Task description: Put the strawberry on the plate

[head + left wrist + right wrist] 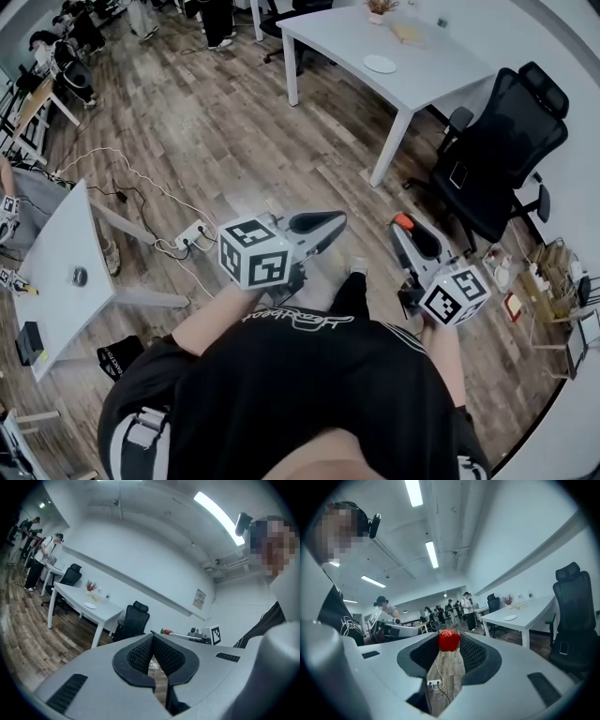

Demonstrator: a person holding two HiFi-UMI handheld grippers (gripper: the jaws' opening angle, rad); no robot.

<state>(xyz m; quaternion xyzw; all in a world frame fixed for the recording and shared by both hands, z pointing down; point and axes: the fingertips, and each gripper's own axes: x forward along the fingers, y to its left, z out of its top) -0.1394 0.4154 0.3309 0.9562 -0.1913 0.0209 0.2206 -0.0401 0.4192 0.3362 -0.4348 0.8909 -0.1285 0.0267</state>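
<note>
Red strawberry (449, 640) sat pinched between the jaw tips of the right gripper (404, 227), whose jaws stood partly open around it, above the wooden floor (234, 141). Left gripper (152, 637) had its jaws closed tip to tip, with nothing between them. White plate (380, 64) lay near one long edge of the desk (441, 80), well apart from both.

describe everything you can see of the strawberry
The strawberry is small, rounded and bright red, with a dimpled, slightly glossy skin. It is pinched at the very tips of the right gripper, whose dark ribbed pads press it from both sides. It hangs in the air above the wood floor, touching nothing else.
</note>
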